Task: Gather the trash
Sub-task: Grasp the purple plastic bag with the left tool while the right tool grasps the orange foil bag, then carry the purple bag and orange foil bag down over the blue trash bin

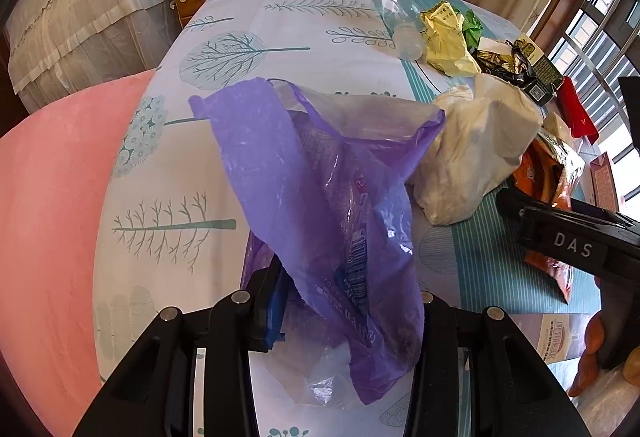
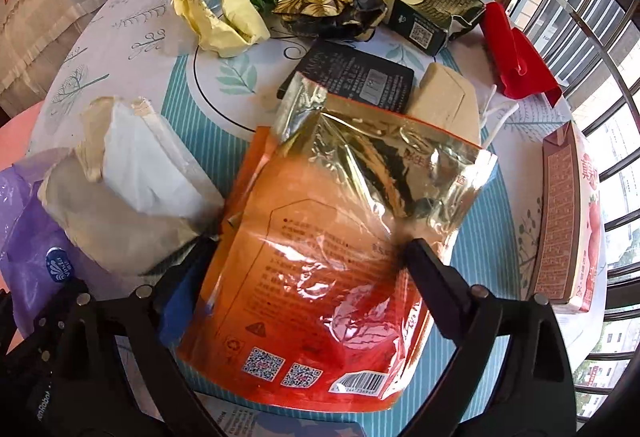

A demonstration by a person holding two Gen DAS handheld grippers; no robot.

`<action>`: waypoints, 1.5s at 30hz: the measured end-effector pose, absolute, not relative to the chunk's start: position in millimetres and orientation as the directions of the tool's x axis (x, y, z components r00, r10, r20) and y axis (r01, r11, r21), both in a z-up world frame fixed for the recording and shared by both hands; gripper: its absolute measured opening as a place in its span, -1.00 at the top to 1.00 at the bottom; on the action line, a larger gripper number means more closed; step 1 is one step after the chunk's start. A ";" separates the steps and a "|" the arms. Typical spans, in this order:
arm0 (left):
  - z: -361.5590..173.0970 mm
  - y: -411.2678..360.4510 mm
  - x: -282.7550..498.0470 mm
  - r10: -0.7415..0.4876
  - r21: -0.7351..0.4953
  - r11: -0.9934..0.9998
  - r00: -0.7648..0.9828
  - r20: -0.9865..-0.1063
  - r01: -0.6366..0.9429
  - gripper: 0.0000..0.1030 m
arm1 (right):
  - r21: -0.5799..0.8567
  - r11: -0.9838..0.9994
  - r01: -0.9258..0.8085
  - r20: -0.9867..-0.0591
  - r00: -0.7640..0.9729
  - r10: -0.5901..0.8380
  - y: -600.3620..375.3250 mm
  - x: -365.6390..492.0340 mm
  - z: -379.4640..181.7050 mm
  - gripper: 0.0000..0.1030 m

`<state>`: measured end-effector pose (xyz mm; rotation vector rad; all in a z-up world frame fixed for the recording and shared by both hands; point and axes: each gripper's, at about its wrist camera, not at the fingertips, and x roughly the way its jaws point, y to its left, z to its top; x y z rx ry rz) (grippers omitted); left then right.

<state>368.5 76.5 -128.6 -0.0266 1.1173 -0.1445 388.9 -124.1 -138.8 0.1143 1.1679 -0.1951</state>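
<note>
Purple trash bag (image 1: pixel 320 205), already holding some clear plastic, hangs clamped in the left gripper (image 1: pixel 344 301); right gripper (image 2: pixel 308 249) pinches the orange foil pouch (image 2: pixel 332 261), not yet bagged; crumpled yellow paper (image 2: pixel 224 17), cartons and wrappers remain on the table (image 2: pixel 224 141)

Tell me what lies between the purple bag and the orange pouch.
A white crumpled bag lies between the purple bag and the orange pouch, touching the pouch's left edge. The right wrist view shows it best.
</note>
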 end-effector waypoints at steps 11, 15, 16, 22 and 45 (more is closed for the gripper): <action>-107.4 84.9 351.2 -0.137 -0.109 0.990 0.460 -0.877 0.088 0.87 | 0.105 0.965 0.241 -0.892 0.452 -0.016 -176.5 352.8 -111.6 0.22; -87.6 89.6 335.2 -0.136 -0.108 0.991 0.483 -0.865 0.084 0.89 | 0.204 0.952 0.229 -0.859 0.507 0.063 -195.3 336.6 -91.8 0.25; -80.8 90.8 328.6 -0.138 -0.109 0.990 0.491 -0.860 0.086 0.90 | 0.230 0.946 0.227 -0.847 0.525 0.080 -200.2 330.6 -85.4 0.25; -41.9 90.3 285.7 -0.164 -0.119 0.986 0.527 -0.834 0.118 0.90 | 0.536 0.831 0.149 -0.710 0.612 0.348 -233.4 288.1 -53.2 0.27; -70.6 38.5 32.8 -0.281 -0.142 0.934 0.426 -0.860 0.329 0.90 | 0.584 0.774 -0.244 -0.642 0.445 0.625 -181.6 48.0 -105.0 0.26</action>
